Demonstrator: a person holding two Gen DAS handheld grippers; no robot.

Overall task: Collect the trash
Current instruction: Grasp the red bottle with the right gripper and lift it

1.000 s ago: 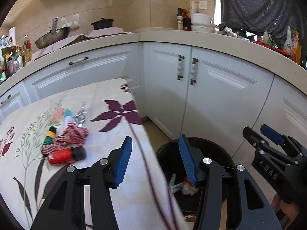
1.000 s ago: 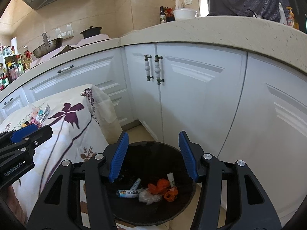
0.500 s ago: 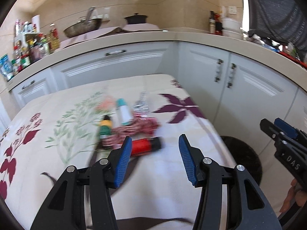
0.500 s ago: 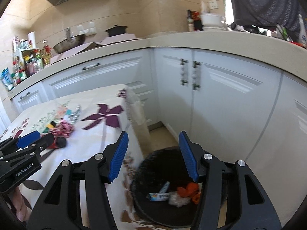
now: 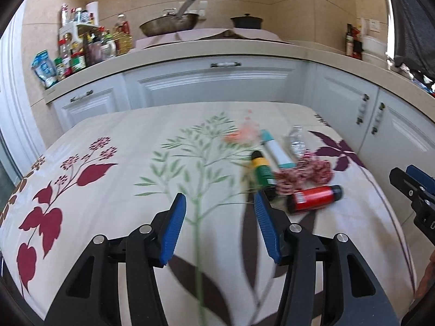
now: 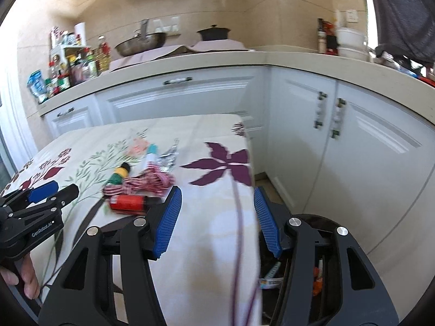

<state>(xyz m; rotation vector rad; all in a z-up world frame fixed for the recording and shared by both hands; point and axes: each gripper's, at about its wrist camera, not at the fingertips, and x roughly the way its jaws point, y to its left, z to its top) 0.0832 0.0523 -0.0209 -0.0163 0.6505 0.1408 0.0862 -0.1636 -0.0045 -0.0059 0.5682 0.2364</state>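
Observation:
A pile of trash lies on the floral tablecloth (image 5: pixel 114 190): a red bottle with a black cap (image 5: pixel 314 198), a red-and-white string bundle (image 5: pixel 307 174), a green-and-yellow tube (image 5: pixel 263 169), a white tube with a teal cap (image 5: pixel 277 150), a crumpled clear wrapper (image 5: pixel 296 142) and an orange scrap (image 5: pixel 242 134). My left gripper (image 5: pixel 218 229) is open and empty, just left of and before the pile. My right gripper (image 6: pixel 216 221) is open and empty over the table's right edge, with the red bottle (image 6: pixel 127 203) to its left. The black bin (image 6: pixel 312 266) stands below, holding trash.
White cabinets (image 5: pixel 217 81) and a beige counter wrap around behind and to the right of the table. A wok (image 5: pixel 168 23), a black pot (image 5: pixel 246 21) and a rack of bottles (image 5: pixel 81 49) stand on the counter. A dark garment (image 6: pixel 399 13) hangs at the upper right.
Both grippers swung left, away from the bin and toward the table. The trash pile now sits to the right of my left gripper. Both stayed open and empty.

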